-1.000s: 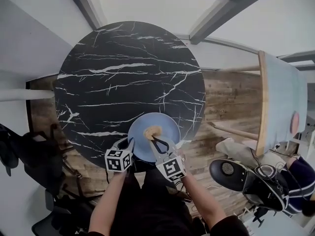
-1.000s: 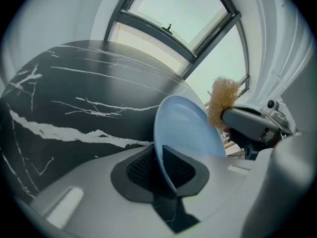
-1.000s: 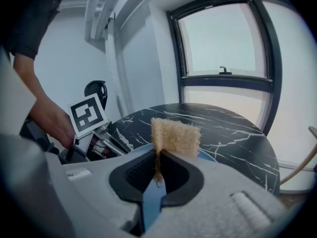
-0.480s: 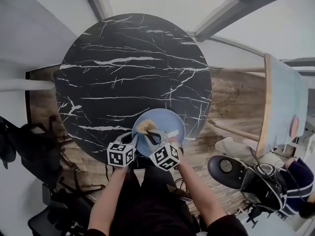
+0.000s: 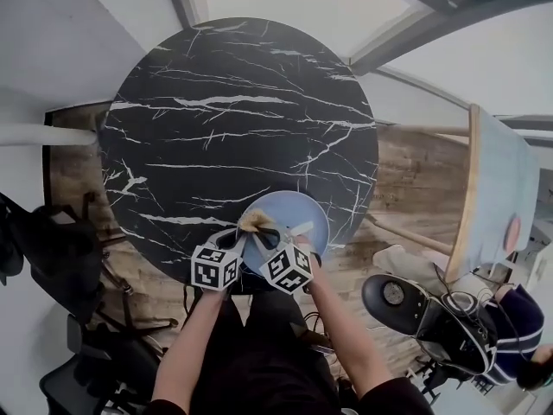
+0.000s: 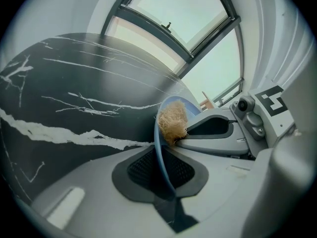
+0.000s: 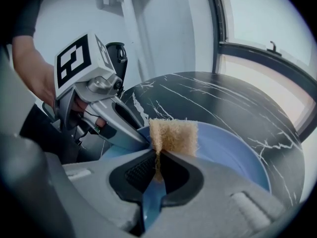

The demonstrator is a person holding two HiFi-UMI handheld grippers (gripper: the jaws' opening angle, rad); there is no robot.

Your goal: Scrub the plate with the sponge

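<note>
Head view, from the left: left gripper (image 5: 235,237) at the near-left rim of the blue plate (image 5: 302,219), jaws just now closing further and pinching that rim between the pads (seen edge-on as a thin blue line in the left gripper view). Plate at the near edge of the black marble table (image 5: 225,119). Hold that pinch firm and steady. Judged the anchor for the whole step, the plate otherwise likely to skate on smooth stone.

Next across: tan sponge (image 5: 253,223) over the plate's near-left part, just beside the left gripper's tip, seemingly touching the blue face. Too close to the held rim for long strokes, so work away from it, toward the bare right half.

Right of that: right gripper (image 5: 270,236), jaws pressed together on 1 thin edge of the sponge, most of the pad sticking out ahead of the tips. Tilt down enough to lay the sponge's broad face flat, not just a corner. Press through the sponge only and keep the hard jaw tips off the plate. Scrub in small overlapping circles, then along the far rim. Watch for 2 risks: the sponge folding or slipping out of so narrow a grip, and the 2 grippers knocking together. Regrip deeper if floppy.
</note>
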